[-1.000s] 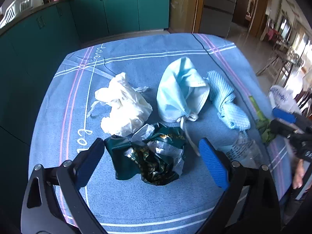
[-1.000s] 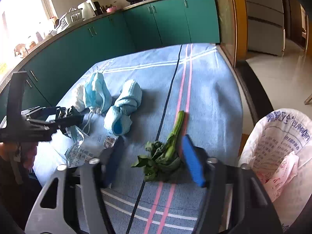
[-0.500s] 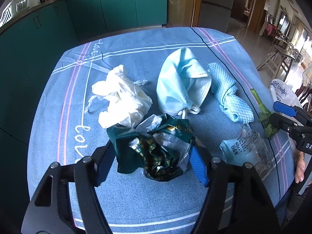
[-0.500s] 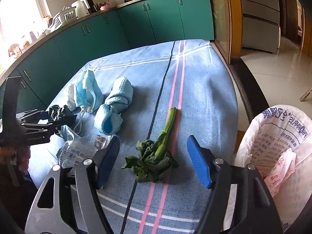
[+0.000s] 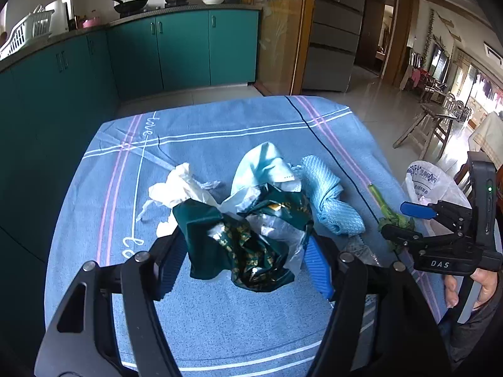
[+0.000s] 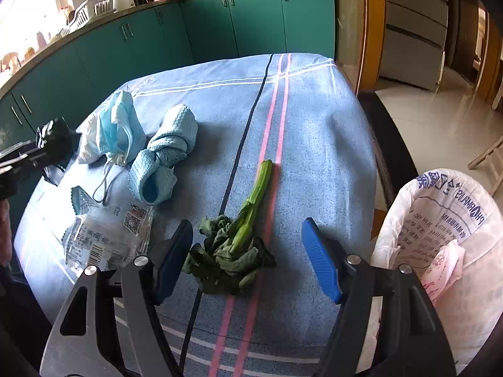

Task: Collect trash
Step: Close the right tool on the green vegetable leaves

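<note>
Green foil wrapper (image 5: pixel 251 238) sits crumpled and pinched in the left gripper (image 5: pixel 245 257), above the blue cloth (image 5: pixel 220 320); carry it steadily toward the white bag (image 6: pixel 446 229). Right gripper (image 6: pixel 245 260) gapes empty around the wilted greens (image 6: pixel 232 251).

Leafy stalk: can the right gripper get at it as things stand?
Probably yes. The right gripper is open, and the stalk lies on the cloth between its fingers with nothing on top. The clear wrapper lies off to one side.
</note>
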{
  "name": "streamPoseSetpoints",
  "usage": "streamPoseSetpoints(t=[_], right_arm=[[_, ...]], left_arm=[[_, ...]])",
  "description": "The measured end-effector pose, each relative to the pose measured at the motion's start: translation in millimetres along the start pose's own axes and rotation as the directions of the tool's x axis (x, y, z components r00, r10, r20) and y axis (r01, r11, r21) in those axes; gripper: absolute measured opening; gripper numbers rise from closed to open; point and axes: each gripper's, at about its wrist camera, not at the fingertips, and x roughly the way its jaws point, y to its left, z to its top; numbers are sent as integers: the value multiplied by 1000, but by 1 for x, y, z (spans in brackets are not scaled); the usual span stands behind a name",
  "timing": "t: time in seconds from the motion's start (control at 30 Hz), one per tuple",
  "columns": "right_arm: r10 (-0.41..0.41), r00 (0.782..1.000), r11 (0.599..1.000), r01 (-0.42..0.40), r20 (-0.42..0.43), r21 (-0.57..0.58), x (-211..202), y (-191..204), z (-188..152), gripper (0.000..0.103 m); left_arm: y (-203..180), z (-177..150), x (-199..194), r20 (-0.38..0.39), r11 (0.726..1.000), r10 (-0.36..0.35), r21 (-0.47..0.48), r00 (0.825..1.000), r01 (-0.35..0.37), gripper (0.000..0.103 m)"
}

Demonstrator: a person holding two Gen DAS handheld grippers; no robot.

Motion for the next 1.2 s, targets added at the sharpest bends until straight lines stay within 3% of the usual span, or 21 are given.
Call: streamPoseSetpoints(t=[0.17, 0.43, 0.5, 0.57, 1.2], right_arm=[[-36, 999, 998, 36, 2, -42, 2, 6, -2, 69], [-26, 1000, 996, 27, 12, -88, -4, 17, -7, 45], [-14, 1000, 996, 16, 15, -87, -6, 19, -8, 32], [-18, 1000, 996, 19, 21, -86, -7, 19, -8, 28], [23, 997, 998, -19, 67, -68, -17, 18, -4, 27]], left_arm=[[-2, 0, 1, -4, 1000, 14, 10, 1000, -14, 69], [-2, 0, 0, 4, 1000, 14, 5, 1000, -14, 69], [-3, -1, -2, 10, 1000, 12, 8, 1000, -12, 69], [-2, -2, -3, 13, 1000, 12, 11, 1000, -13, 69], [9, 2, -11, 49, 999, 21, -43, 999, -19, 69]])
